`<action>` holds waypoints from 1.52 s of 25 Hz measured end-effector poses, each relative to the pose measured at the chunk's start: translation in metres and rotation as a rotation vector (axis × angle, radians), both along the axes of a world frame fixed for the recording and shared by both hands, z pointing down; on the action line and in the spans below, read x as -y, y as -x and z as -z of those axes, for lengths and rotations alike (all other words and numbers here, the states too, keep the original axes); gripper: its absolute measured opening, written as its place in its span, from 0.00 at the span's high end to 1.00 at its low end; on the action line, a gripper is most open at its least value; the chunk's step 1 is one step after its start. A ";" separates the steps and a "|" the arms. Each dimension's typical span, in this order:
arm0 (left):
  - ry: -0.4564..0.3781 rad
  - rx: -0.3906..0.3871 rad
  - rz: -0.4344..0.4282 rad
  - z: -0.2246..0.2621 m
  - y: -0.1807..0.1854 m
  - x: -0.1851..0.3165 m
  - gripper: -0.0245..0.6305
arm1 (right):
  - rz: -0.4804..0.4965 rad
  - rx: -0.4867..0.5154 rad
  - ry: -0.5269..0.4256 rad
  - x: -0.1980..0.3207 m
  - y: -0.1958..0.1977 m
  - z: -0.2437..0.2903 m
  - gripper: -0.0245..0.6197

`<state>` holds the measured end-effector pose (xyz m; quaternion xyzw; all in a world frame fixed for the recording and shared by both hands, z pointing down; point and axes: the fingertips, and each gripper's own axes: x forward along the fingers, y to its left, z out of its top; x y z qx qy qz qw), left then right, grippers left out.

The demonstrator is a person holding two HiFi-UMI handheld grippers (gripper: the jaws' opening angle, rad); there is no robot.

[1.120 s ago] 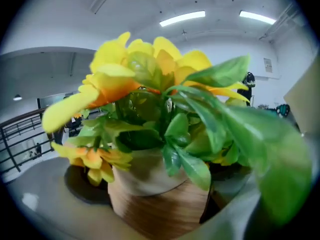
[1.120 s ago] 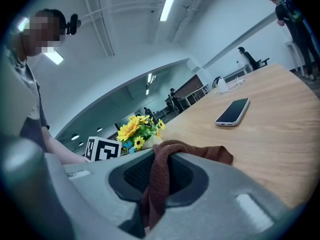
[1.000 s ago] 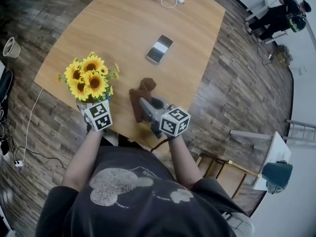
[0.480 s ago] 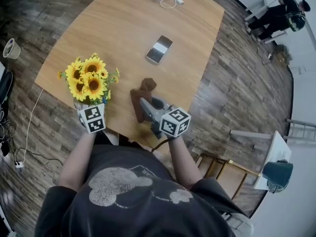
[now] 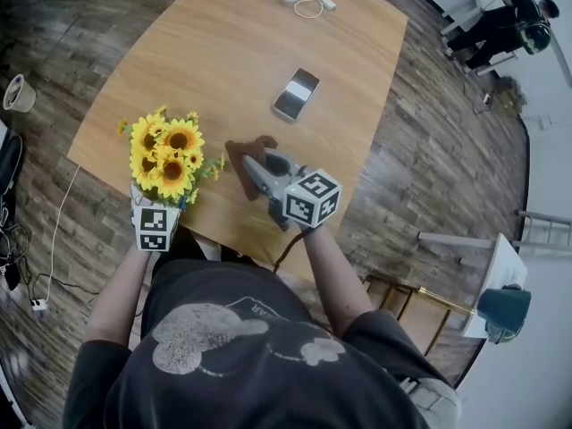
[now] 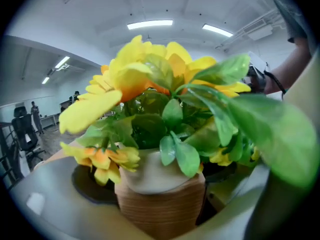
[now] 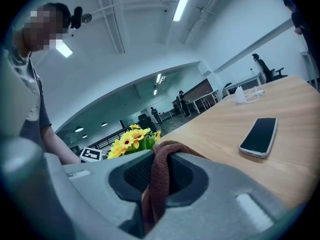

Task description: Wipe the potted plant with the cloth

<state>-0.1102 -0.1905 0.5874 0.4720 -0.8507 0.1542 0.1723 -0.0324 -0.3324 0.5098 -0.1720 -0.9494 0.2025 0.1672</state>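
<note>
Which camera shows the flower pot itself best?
The left gripper view: the pot sits between the left gripper's jaws, pale rim above a ribbed brown base. In the head view the sunflowers mostly cover it; the right gripper view shows only those flowers, beyond the cloth.

Soft matt brown cloth (image 5: pixel 239 155), smooth wood-grain table (image 5: pixel 223 52), ribbed tan pot (image 6: pixel 162 209), glossy phone (image 5: pixel 296 94).

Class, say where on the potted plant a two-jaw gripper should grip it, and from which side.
On the pot, at its ribbed brown band, from the side, level, under the leaves: blooms spread wide above, the band is bare and round.
</note>
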 end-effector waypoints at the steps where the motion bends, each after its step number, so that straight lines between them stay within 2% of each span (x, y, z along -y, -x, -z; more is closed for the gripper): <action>1: 0.000 0.000 -0.031 0.000 0.000 -0.001 0.15 | 0.012 0.002 -0.009 -0.003 0.010 0.001 0.89; 6: 0.003 -0.005 -0.187 0.001 -0.003 0.000 0.15 | 0.045 -0.002 -0.039 -0.016 0.064 0.000 0.89; 10: 0.002 -0.008 -0.316 0.001 -0.003 0.000 0.15 | 0.077 -0.043 -0.034 -0.028 0.104 -0.015 0.89; 16: 0.004 -0.009 -0.471 0.004 -0.006 0.000 0.15 | 0.196 -0.112 -0.002 -0.061 0.147 -0.040 0.89; 21: -0.006 -0.012 -0.567 0.006 -0.007 0.006 0.15 | 0.292 -0.181 0.042 -0.083 0.167 -0.060 0.89; 28: -0.009 -0.011 -0.603 0.004 -0.006 0.003 0.15 | 0.298 -0.218 0.063 -0.083 0.154 -0.065 0.89; 38: -0.007 -0.013 -0.544 0.000 -0.003 0.004 0.14 | 0.096 -0.210 0.153 -0.062 0.084 -0.064 0.89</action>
